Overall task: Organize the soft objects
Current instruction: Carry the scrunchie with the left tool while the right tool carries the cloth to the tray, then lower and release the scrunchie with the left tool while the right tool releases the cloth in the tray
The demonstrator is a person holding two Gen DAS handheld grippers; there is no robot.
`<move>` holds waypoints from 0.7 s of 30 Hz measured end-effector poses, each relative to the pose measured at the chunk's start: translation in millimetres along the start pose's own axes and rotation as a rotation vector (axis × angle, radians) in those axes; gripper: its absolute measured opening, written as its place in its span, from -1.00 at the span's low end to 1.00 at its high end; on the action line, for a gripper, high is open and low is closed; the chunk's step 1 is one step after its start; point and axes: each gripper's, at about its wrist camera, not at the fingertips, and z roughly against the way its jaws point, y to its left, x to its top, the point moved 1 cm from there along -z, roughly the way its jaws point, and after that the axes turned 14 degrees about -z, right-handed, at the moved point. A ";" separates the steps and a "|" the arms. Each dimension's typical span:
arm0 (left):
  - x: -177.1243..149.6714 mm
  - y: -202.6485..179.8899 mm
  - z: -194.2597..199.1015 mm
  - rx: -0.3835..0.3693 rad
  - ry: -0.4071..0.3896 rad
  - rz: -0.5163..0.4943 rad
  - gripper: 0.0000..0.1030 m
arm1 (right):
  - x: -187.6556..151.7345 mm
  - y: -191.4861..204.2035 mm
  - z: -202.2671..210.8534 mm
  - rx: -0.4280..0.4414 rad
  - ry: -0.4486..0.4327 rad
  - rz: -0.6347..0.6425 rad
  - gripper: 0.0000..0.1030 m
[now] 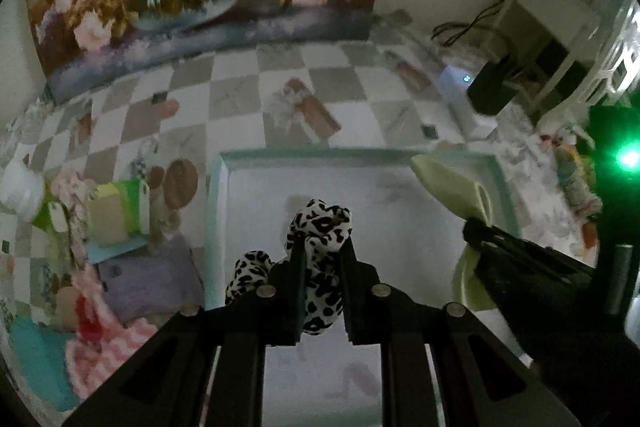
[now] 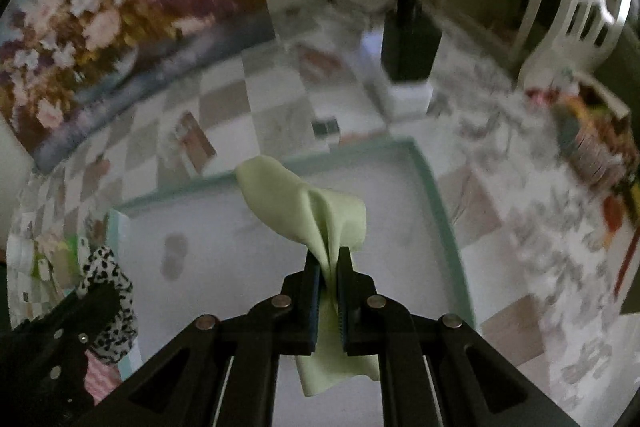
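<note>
— Checkered tablecloth (image 1: 240, 83), pale tray (image 1: 224, 187) bare: nothing sorted yet?
— No. Left gripper (image 1: 322, 247) clamps the leopard-print cloth (image 1: 320, 227), right gripper (image 2: 329, 259) pinches the green cloth (image 2: 304, 203), both above the tray; a heap of fabrics (image 1: 100, 227) waits left of it.

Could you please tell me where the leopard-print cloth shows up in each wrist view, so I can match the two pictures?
Left wrist view: leopard-print cloth at bottom centre, pinched in the left gripper.
Right wrist view: the cloth at the lower left edge, beside the dark gripper there.
Shared landmark: the pale tray's green rim, below both cloths.
</note>
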 end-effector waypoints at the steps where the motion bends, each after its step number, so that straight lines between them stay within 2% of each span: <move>1: -1.9 1.0 -6.0 -0.007 0.011 0.011 -0.70 | -0.2 -1.4 -3.3 -0.004 0.009 -0.002 -0.84; 6: -10.2 2.8 -29.9 -0.024 0.065 0.036 -0.69 | -4.9 -7.5 -16.8 -0.013 0.054 -0.016 -0.84; 11: -11.3 0.0 -34.6 -0.011 0.073 0.022 -0.67 | -6.9 -4.7 -24.4 -0.023 0.074 0.000 -0.80; 19: -6.2 1.9 -26.7 0.024 0.065 0.015 -0.47 | -7.1 -1.5 -21.7 -0.035 0.081 0.017 -0.79; 21: -4.6 2.7 -21.9 0.026 0.053 0.019 -0.40 | -5.8 0.1 -18.6 -0.037 0.076 0.018 -0.72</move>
